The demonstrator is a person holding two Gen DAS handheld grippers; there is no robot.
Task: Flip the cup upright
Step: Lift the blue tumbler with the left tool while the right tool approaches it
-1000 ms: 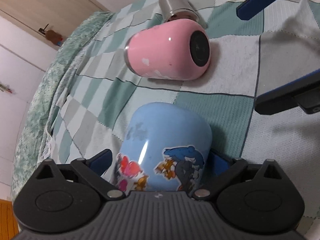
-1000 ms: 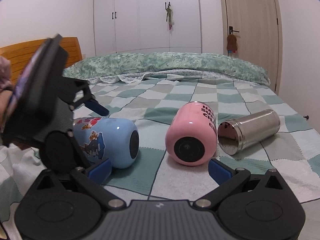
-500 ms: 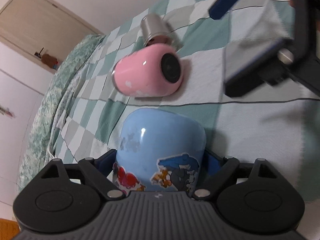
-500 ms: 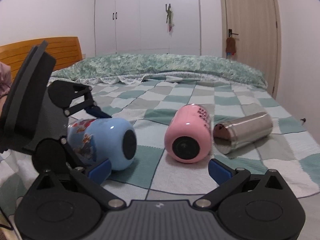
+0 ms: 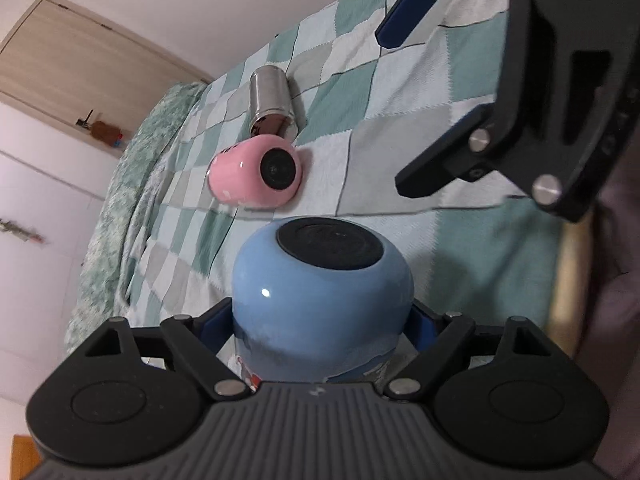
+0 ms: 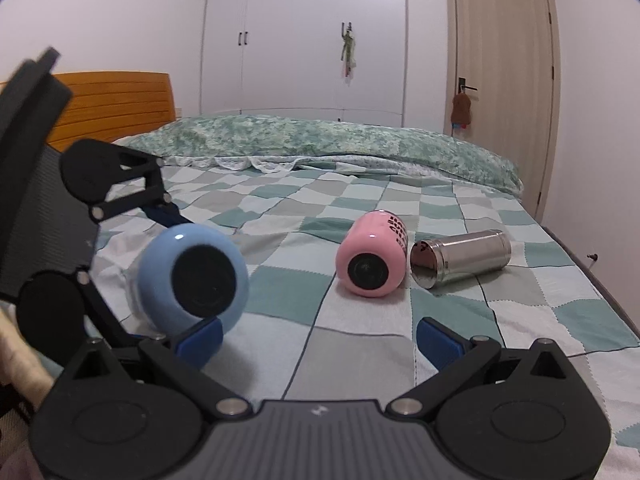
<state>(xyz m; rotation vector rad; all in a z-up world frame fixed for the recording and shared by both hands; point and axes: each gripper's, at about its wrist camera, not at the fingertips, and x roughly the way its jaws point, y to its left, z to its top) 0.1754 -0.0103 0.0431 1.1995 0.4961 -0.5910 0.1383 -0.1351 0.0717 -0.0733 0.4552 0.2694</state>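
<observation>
My left gripper (image 5: pixel 322 326) is shut on the blue cartoon cup (image 5: pixel 320 292). The cup is lifted off the bed, and its black base faces the right wrist camera (image 6: pixel 192 278). A pink cup (image 5: pixel 256 174) lies on its side on the checked blanket, and shows in the right wrist view (image 6: pixel 370 260) too. A steel cup (image 5: pixel 270 100) lies on its side just behind it (image 6: pixel 460 258). My right gripper (image 6: pixel 318 336) is open and empty, low over the blanket between the blue and pink cups.
The checked green and white blanket (image 6: pixel 360 320) covers the bed. A wooden headboard (image 6: pixel 108 108) is at the left, white wardrobes (image 6: pixel 304 40) and a door (image 6: pixel 504 80) behind. The bed's right edge (image 6: pixel 592 276) is near the steel cup.
My left gripper has lifted the blue cup off the blanket and turned it, so its black base now faces toward the right gripper. The right gripper has stayed open and drawn closer.
</observation>
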